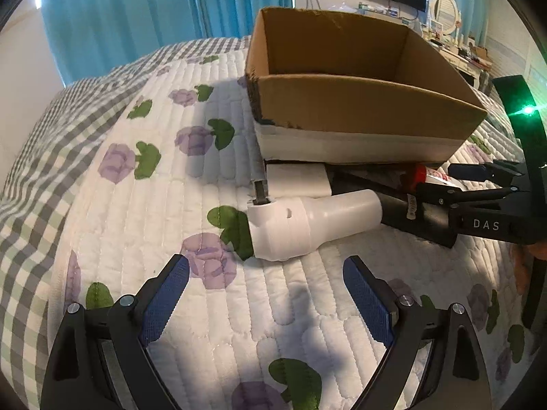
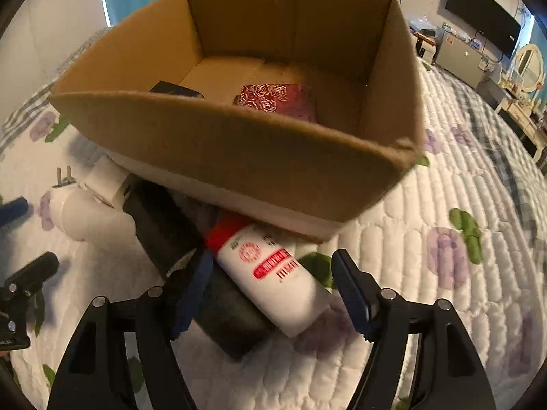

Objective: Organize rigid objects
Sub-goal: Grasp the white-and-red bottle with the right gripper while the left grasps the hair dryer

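A cardboard box (image 1: 359, 102) stands on the quilted bed; in the right wrist view its front wall (image 2: 239, 143) is near and a red patterned item (image 2: 277, 100) and a dark item (image 2: 176, 89) lie inside. A white-and-black device (image 1: 307, 229) with a plug lies in front of it, also shown in the right wrist view (image 2: 99, 215). A white bottle with red cap (image 2: 273, 273) lies beside a black cylinder (image 2: 225, 317). My left gripper (image 1: 266, 294) is open just short of the white device. My right gripper (image 2: 273, 290) is open, straddling the bottle, and shows in the left wrist view (image 1: 478, 181).
The bed quilt (image 1: 136, 205) with purple flowers spreads all round. A white flat block (image 1: 297, 179) lies under the box edge. Blue curtains (image 1: 154, 10), a wall TV (image 2: 482, 13) and a dresser with a round mirror (image 2: 528, 65) stand beyond the bed.
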`<state>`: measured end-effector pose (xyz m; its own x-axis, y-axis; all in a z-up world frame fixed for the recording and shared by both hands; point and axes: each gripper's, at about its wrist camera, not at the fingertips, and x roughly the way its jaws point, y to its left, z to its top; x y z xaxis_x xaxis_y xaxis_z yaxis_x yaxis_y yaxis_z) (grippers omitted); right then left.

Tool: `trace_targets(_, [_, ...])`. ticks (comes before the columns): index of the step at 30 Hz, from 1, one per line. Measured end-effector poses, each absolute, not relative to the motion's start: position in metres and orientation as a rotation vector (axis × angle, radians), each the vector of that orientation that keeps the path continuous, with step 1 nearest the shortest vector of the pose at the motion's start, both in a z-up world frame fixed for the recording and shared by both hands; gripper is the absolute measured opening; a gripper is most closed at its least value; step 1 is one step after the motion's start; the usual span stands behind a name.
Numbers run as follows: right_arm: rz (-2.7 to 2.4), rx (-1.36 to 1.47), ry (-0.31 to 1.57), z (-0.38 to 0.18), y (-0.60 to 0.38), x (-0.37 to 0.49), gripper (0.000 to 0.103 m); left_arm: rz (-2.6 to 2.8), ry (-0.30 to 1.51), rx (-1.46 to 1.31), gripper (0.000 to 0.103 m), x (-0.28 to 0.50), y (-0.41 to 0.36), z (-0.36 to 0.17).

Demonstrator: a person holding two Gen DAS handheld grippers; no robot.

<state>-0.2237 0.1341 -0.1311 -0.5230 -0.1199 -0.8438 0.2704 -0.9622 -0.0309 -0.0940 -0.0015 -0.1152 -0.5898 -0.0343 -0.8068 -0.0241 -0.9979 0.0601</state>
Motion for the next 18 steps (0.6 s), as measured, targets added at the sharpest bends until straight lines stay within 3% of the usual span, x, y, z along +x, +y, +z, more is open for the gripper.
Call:
trace_targets(3, [-2.526,1.414,0.171,-0.132,0.138,-0.224,0.064,-2.782,-0.081,1.435,0.093,-0.095,-0.004,-0.116])
trace_targets(5, [-2.536,1.413,0.224,-0.130,0.136,-0.217,0.057,-2.780,-0.081,1.439,0.093,-0.095,-0.004,-0.115])
trace_targets(10, [-2.585,1.357,0.233,-0.114,0.137,-0.194,0.035,-2.752,-0.080,1.484,0.093,-0.097,-0.005,-0.111])
trace_targets(14, [-2.596,1.344,0.236,-0.106,0.135,-0.181,0.029,-2.781,-0.121,1.493,0.093,-0.103,0.001,-0.103])
trace_targets(15, [-2.597,1.336,0.235,-0.104,0.135,-0.179,0.025,-2.785,-0.163,1.490,0.093,-0.107,0.004,-0.102])
trace_targets(16, [-2.600,1.326,0.224,-0.100,0.134,-0.177,0.009,-2.782,-0.201,1.486,0.093,-0.111,0.005,-0.102])
trace_targets(17, [-2.606,1.311,0.209,-0.096,0.135,-0.175,0.001,-2.780,-0.225,1.488,0.093,-0.114,0.005,-0.103])
trace_targets(18, [-2.600,1.310,0.196,-0.094,0.135,-0.174,0.000,-2.781,-0.237,1.503,0.093,-0.119,0.005,-0.106])
